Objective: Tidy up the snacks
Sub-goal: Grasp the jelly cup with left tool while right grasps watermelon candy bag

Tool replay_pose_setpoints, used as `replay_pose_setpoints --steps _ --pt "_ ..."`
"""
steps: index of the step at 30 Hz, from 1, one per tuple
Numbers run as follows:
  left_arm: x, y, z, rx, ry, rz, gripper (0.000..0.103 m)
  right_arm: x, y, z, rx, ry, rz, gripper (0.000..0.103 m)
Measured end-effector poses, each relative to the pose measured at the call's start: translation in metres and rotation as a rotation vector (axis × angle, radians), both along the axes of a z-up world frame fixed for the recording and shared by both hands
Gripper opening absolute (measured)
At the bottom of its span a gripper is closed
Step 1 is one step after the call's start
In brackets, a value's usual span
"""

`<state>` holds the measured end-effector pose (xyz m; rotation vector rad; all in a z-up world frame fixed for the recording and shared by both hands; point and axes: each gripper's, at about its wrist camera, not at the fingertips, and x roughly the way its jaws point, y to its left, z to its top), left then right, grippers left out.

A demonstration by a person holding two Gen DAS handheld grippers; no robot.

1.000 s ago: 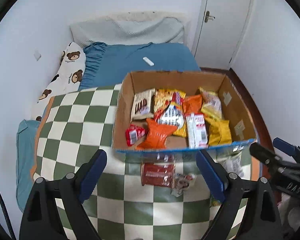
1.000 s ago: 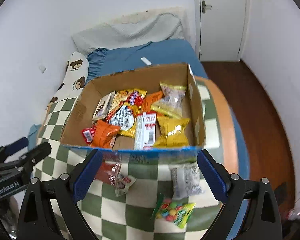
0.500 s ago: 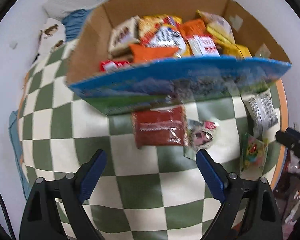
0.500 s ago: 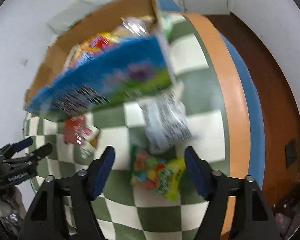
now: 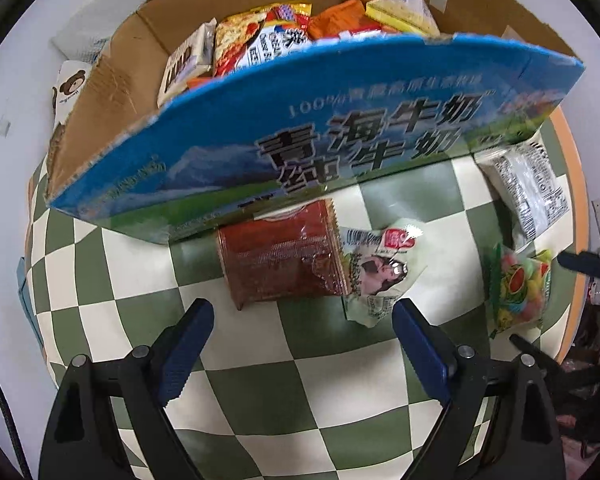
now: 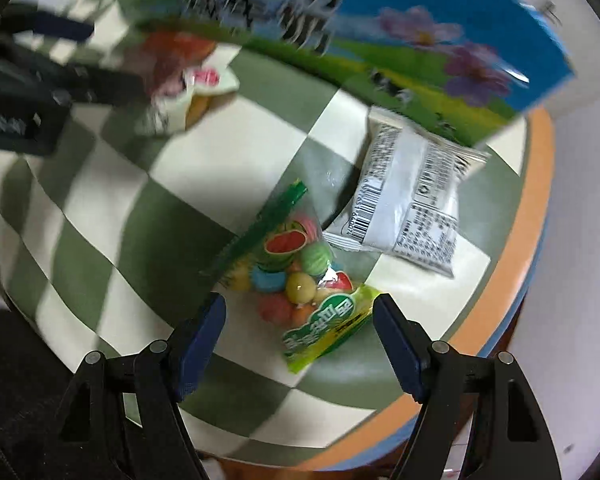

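Note:
A cardboard box (image 5: 316, 128) with a blue printed front holds several snack packets. On the green-and-cream checked cover lie a dark red packet (image 5: 280, 256), a pale green packet (image 5: 380, 272), a colourful candy bag (image 5: 520, 284) and a white packet (image 5: 524, 184). My left gripper (image 5: 302, 344) is open, low over the cover just before the red and pale green packets. My right gripper (image 6: 298, 336) is open, its jaws either side of the candy bag (image 6: 300, 276). The white packet (image 6: 412, 208) lies just beyond. The box front (image 6: 380, 32) is blurred.
The cover's orange border (image 6: 500, 280) and the bed edge run close on the right. The left gripper's body (image 6: 32, 92) shows at the upper left of the right wrist view. A bear-print pillow (image 5: 68, 88) lies behind the box.
Both grippers have dropped down and forward toward the loose packets in front of the box. The right gripper has come down around the candy bag. Both stay open.

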<state>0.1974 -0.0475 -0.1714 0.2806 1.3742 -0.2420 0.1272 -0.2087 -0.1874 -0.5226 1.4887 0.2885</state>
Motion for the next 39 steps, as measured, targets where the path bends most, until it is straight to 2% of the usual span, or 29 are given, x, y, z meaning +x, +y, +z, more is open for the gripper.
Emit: replay_pose_setpoints --steps 2,5,9,12,14,15,20,22,24,26,27,28,30,33,35,39 --pt "-0.002 0.001 -0.004 0.01 0.003 0.0 0.091 0.004 0.001 -0.008 0.004 0.025 0.02 0.078" --pt "-0.005 -0.001 -0.008 0.04 -0.011 -0.02 0.091 0.014 -0.004 -0.019 0.034 0.072 -0.03 0.078" --pt "-0.009 0.002 -0.006 0.038 -0.02 -0.025 0.091 0.023 -0.034 -0.016 0.191 0.089 -0.304 0.07" --pt "-0.01 -0.002 -0.004 0.02 -0.032 -0.055 0.091 0.019 -0.062 -0.015 0.352 0.098 -0.524 0.07" --pt "-0.01 -0.012 -0.001 0.021 -0.037 -0.113 0.091 0.015 -0.071 -0.016 0.418 0.112 -0.588 0.07" --pt "-0.011 -0.021 -0.001 0.041 -0.052 -0.173 0.091 0.012 -0.074 -0.014 0.438 0.099 -0.6 0.07" --pt "-0.024 -0.061 -0.016 0.203 -0.133 -0.498 0.091 -0.001 -0.087 -0.004 0.479 0.062 -0.62 0.072" --pt "-0.026 -0.072 -0.028 0.263 -0.123 -0.584 0.091 -0.005 -0.091 0.002 0.473 0.038 -0.626 0.072" --pt "-0.026 -0.08 -0.035 0.261 -0.109 -0.616 0.091 -0.009 -0.091 0.008 0.466 0.015 -0.621 0.072" --pt "-0.026 -0.086 -0.042 0.24 -0.084 -0.628 0.075 -0.01 -0.088 0.018 0.472 0.005 -0.619 0.072" --pt "-0.027 -0.088 -0.044 0.22 -0.067 -0.632 0.059 -0.012 -0.088 0.02 0.47 0.0 -0.616 0.072" --pt "-0.028 -0.09 -0.045 0.209 -0.056 -0.629 0.05 -0.016 -0.088 0.023 0.466 -0.009 -0.614 0.072" --pt "-0.033 -0.093 -0.045 0.212 -0.065 -0.615 0.043 -0.018 -0.081 0.024 0.453 -0.025 -0.593 0.072" --pt "-0.053 -0.087 -0.048 0.179 -0.041 -0.53 0.042 -0.02 -0.075 0.026 0.431 -0.033 -0.564 0.072" --pt "-0.055 -0.073 -0.046 0.118 0.01 -0.427 0.042 -0.016 -0.072 0.026 0.424 -0.031 -0.542 0.072" --pt "-0.062 -0.029 -0.05 -0.026 0.148 -0.151 0.042 -0.001 -0.055 0.018 0.413 -0.027 -0.491 0.072"
